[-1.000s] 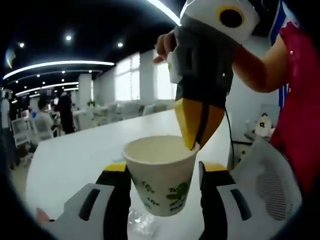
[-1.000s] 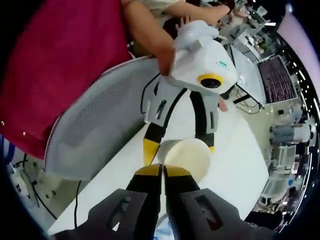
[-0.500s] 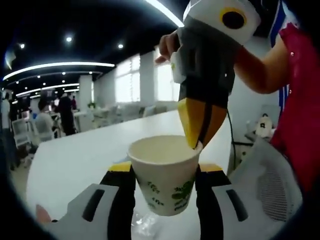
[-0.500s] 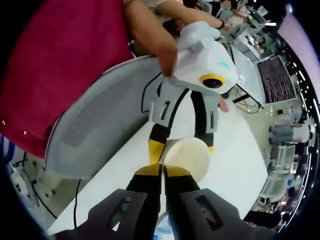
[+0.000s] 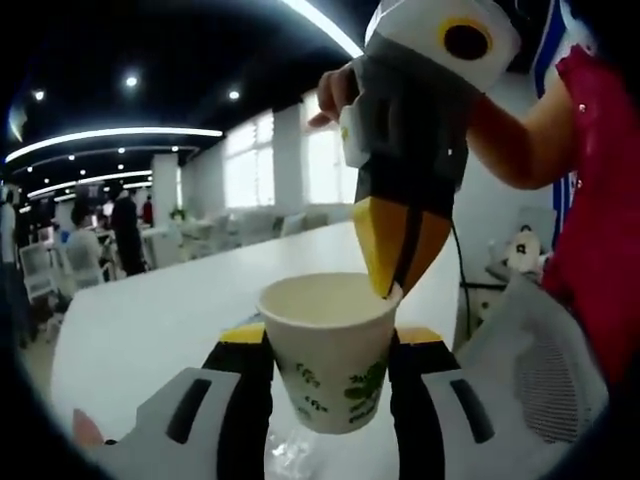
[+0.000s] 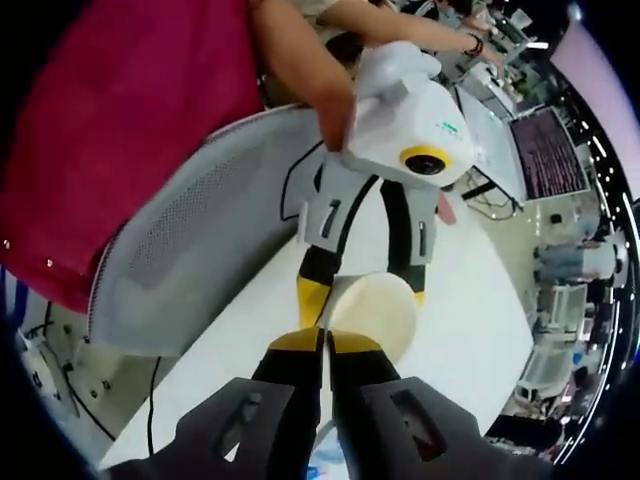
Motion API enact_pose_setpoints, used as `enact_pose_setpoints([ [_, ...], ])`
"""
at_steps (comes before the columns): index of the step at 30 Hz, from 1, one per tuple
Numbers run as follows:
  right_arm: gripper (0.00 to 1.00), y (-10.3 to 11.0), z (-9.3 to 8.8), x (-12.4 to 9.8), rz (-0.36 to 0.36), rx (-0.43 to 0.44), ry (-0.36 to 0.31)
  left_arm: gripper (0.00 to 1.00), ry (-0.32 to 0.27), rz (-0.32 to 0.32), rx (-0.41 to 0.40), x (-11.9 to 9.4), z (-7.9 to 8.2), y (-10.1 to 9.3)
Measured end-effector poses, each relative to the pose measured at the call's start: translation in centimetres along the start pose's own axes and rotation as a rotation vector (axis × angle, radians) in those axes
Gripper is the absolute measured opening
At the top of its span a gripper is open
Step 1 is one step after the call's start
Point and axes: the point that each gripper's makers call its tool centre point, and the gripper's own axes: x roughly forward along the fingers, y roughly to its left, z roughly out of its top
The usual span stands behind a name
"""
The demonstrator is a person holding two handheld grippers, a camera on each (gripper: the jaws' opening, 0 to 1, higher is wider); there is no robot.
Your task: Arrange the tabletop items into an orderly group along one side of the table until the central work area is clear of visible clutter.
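My left claw (image 5: 328,385) grips the cup (image 5: 328,348) above the white desk (image 5: 150,320); my right claw (image 6: 324,350), clenched, pinches the cup's far rim, near a chair (image 6: 190,250).

an open-plan office: rows of white desks (image 5: 200,240), ceiling strip lights (image 5: 110,135), computer monitors (image 6: 550,150), mesh chair (image 6: 190,240)

cup (image 5: 328,352) between jaws, above table (image 5: 150,320)
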Motion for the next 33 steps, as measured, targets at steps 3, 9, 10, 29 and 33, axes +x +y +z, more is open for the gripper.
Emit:
enact_pose_setpoints([
  [3,0.02,0.04,-0.03,-0.07,-0.005,-0.002,-0.004,0.43,0.0,-0.005,0.005,0.06,0.07,-0.05],
  [9,0.02,-0.19,-0.06,-0.27,-0.014,0.005,-0.012,0.43,-0.004,0.0,0.011,0.04,0.36,0.19],
  [10,0.02,-0.23,-0.06,-0.28,-0.016,0.005,-0.014,0.43,-0.004,0.0,0.012,0.02,0.37,0.22],
  [29,0.1,-0.51,0.18,-0.56,-0.033,0.03,-0.034,0.42,-0.013,0.008,0.017,-0.26,0.8,0.6],
  [33,0.13,-0.59,0.01,-0.98,-0.048,0.047,-0.037,0.42,-0.014,0.012,0.02,-0.43,0.82,0.79],
])
